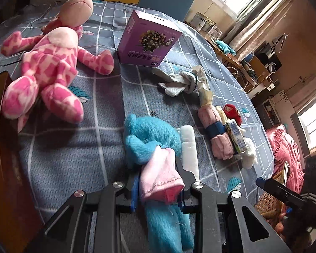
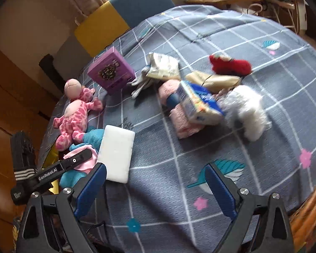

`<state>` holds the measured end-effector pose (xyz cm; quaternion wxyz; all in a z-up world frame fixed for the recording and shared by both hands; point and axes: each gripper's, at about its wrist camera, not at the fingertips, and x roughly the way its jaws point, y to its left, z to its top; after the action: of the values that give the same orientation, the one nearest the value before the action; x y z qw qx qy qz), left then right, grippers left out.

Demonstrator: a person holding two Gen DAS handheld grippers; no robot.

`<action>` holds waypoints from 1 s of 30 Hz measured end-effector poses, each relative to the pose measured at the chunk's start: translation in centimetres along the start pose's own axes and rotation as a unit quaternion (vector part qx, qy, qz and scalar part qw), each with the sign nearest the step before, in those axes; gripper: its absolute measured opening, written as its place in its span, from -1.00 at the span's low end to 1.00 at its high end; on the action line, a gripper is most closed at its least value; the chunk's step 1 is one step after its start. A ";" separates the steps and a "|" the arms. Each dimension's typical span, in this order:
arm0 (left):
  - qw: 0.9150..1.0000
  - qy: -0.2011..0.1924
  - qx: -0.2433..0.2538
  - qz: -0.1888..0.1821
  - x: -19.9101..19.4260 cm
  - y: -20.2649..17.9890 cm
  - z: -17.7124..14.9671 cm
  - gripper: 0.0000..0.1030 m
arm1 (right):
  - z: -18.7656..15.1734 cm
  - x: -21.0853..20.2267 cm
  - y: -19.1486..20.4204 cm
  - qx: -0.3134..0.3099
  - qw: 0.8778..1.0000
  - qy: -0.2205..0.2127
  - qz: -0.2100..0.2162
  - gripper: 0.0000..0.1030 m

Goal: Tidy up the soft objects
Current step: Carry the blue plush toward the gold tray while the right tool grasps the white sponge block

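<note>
My left gripper is shut on a blue plush toy in a pink dress, low over the checked tablecloth; the toy also shows in the right wrist view under the left gripper. My right gripper is open and empty above the cloth. A pink giraffe plush lies at the left. A white sponge lies beside the blue toy. A pile of soft things lies to the right: a pink rolled towel, a white fluffy toy, a red plush.
A purple box stands at the back of the table. White gloves and a paper packet lie near it. A tissue pack rests on the towel. A blue and yellow chair stands behind the table.
</note>
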<state>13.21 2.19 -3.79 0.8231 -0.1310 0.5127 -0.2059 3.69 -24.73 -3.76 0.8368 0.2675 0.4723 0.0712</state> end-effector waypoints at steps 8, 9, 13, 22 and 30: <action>0.999 -0.031 0.015 0.035 -2.9 0.2 -4.0 -0.45 | 0.3 5.3 4.1 -0.010 0.998 0.050 0.031 0.87; 0.999 -0.034 0.016 0.039 -3.2 0.3 -4.4 -0.45 | 0.4 5.9 4.6 -0.017 0.998 0.054 0.030 0.87; 0.997 -0.053 0.023 0.054 -4.4 0.5 -5.3 -0.45 | 0.3 8.2 6.4 -0.049 0.996 0.076 0.017 0.87; 0.989 -0.133 0.025 0.061 -10.7 1.4 -6.2 -0.45 | -0.7 11.5 8.3 -0.116 0.986 0.119 -0.009 0.87; 0.971 -0.197 -0.072 0.114 -17.4 9.0 -6.6 -0.45 | -2.7 12.7 11.2 -0.231 0.963 0.108 -0.089 0.10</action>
<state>2.39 18.35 3.21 0.9141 -0.1688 0.3659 -0.0439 9.84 -9.48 -8.69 0.8229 0.0142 0.5526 0.1317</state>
